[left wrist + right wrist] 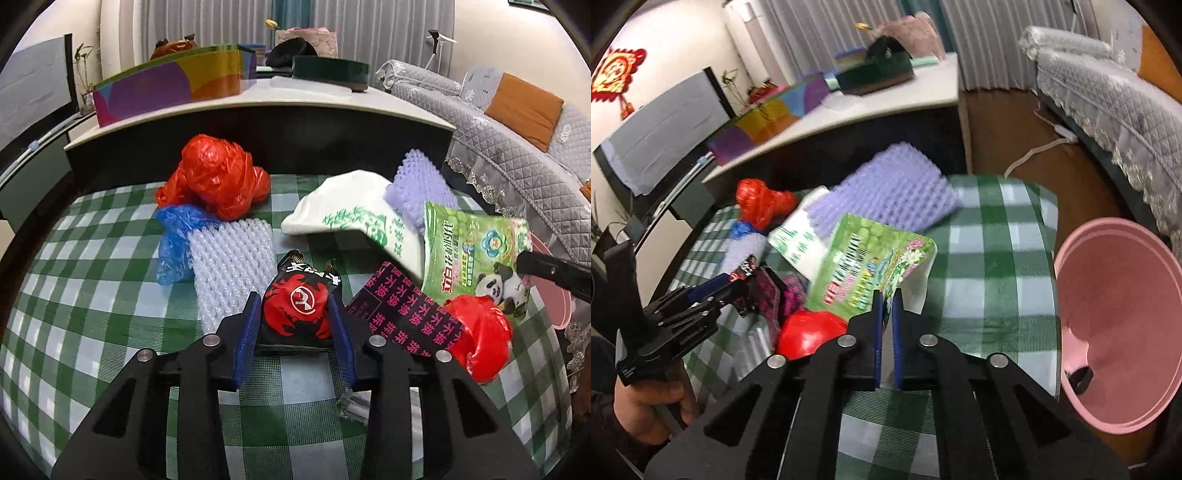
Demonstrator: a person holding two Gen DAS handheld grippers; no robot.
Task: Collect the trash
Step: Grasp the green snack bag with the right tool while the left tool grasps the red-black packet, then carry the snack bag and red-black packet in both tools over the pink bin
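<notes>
My left gripper (pixel 294 295) is shut on a black and red snack packet (pixel 299 317) that stands on the green checked tablecloth (pixel 92 277), one blue pad against each side of it. My right gripper (pixel 886 295) is shut on the near corner of a green panda-print wrapper (pixel 864 258), which lifts off the cloth. More trash lies around: an orange-red plastic bag (pixel 214 177), a blue bag (pixel 173 240), a white foam net (pixel 232 266), a white bamboo-print packet (pixel 354 218), a purple foam net (pixel 421 188), a black wrapper with pink letters (pixel 399 314) and a red crumpled bag (pixel 480 336).
A pink bin (pixel 1119 314) stands off the table's right edge, its mouth tilted toward me. A dark counter with a white top (pixel 258 103) rises behind the table. A quilted grey sofa (pixel 517 147) runs along the right. A hand (pixel 646 406) holds the left gripper's grip.
</notes>
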